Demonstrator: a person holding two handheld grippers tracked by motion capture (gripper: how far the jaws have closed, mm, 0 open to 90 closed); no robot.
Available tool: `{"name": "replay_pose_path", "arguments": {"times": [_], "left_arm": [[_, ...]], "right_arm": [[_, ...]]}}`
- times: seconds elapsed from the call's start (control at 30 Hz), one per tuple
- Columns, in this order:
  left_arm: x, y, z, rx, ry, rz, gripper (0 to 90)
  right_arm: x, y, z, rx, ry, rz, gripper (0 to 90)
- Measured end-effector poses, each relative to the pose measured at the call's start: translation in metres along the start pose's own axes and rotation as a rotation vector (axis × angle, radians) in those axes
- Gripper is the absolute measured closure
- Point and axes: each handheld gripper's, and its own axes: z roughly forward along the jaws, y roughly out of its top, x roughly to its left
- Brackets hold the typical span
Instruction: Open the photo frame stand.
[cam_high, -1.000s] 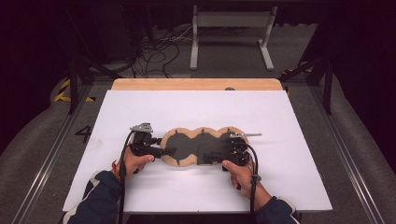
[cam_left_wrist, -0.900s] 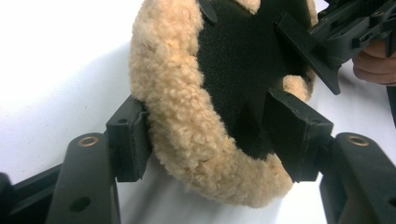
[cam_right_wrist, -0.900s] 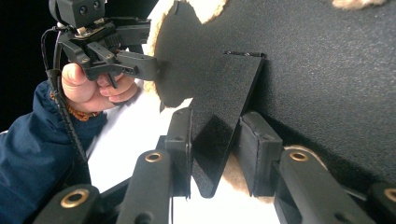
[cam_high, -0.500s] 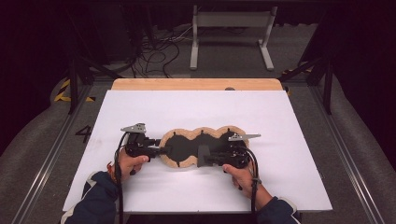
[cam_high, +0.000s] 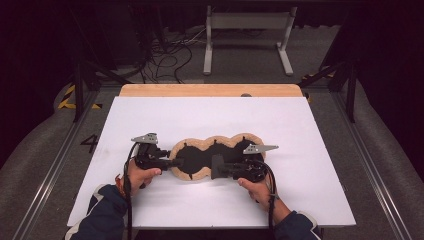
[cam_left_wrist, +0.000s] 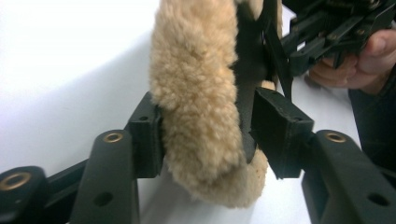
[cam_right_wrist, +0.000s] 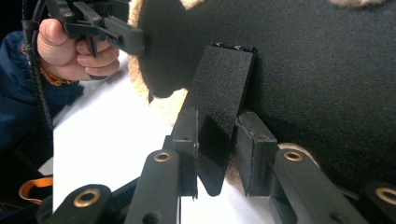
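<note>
A lobed pad (cam_high: 200, 152) lies on the white table, black in the middle with a tan fleece rim (cam_left_wrist: 196, 93). My left gripper (cam_high: 168, 161) is at its left end, and in the left gripper view this gripper (cam_left_wrist: 205, 135) is shut on the fleece rim, one pad on the fleece and one on the black backing. My right gripper (cam_high: 216, 169) reaches over the pad from the right. In the right gripper view it (cam_right_wrist: 217, 149) is shut on a stiff black tab (cam_right_wrist: 219, 93) that stands up from the pad's black face (cam_right_wrist: 327, 70).
The white sheet (cam_high: 300, 130) covers a wooden table whose bare strip (cam_high: 210, 90) runs along the far edge. Metal rails (cam_high: 380, 190) flank the table. A white stand (cam_high: 247, 25) and cables lie on the floor beyond.
My right gripper has slid left across the pad to its middle and now holds the black tab. The left gripper has shifted slightly left. The pad has barely moved.
</note>
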Motion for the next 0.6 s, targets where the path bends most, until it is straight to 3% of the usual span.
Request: {"name": "replay_pose_path", "arguments": {"times": [0.07,0.23,0.3,0.33,0.4,0.47,0.6], "left_arm": [[-0.004,0.002,0.003,0.020,0.023,0.033,45.3],[-0.007,0.003,0.001,0.027,0.033,0.063,46.8],[-0.011,0.004,0.001,0.020,0.051,0.112,47.1],[-0.013,0.004,0.000,0.009,0.057,0.112,48.0],[-0.017,0.005,-0.003,-0.025,0.079,0.144,50.4],[-0.020,0.006,-0.004,-0.027,0.103,0.190,52.0],[-0.026,0.005,-0.005,-0.027,0.140,0.224,51.8]], "right_arm": [[0.002,0.000,0.000,0.004,-0.011,-0.019,71.5],[0.002,0.000,0.000,0.007,-0.015,-0.035,71.5],[0.002,0.000,-0.001,0.012,-0.013,-0.038,72.8],[0.002,0.000,-0.001,0.013,-0.009,-0.035,73.8],[0.002,0.001,-0.002,0.017,-0.004,-0.044,76.7],[0.003,0.001,-0.002,0.023,0.002,-0.048,78.8],[0.005,0.002,-0.002,0.027,-0.008,-0.051,78.9]]}}
